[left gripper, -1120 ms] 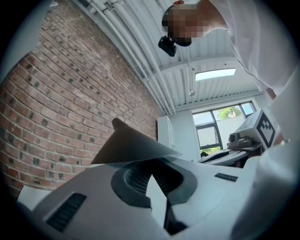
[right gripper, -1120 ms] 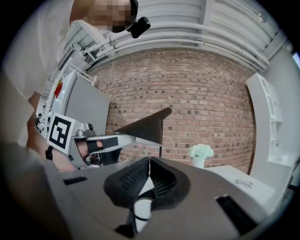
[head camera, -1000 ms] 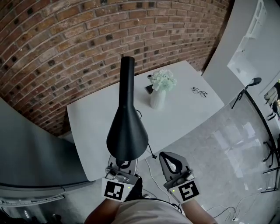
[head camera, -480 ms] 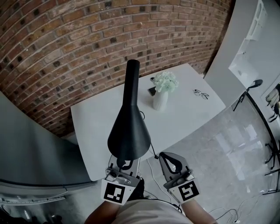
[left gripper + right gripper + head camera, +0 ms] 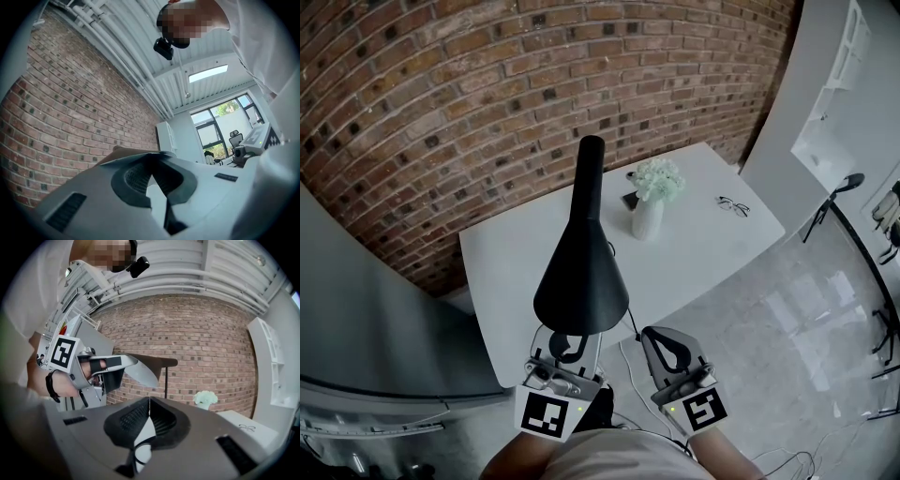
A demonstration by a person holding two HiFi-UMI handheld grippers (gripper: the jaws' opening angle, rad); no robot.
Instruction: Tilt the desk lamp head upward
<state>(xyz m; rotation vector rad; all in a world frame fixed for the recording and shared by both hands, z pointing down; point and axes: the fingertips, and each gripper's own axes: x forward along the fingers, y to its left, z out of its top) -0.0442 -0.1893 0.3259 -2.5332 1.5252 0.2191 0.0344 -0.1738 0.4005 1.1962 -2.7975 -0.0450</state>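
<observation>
Black metal: the lamp head hangs over the near edge of the white table, with its neck toward the brick wall and its wide rim toward the person.
Handling: probably light, stiff and smooth; the thin rim could slip.
Hold: the near rim, far from the joint.
Left gripper: jaws pinched on that rim from below.
Right gripper: jaws together, empty, beside the lamp.
Change: the rim sits higher than a second ago; the right gripper is unmoved.
</observation>
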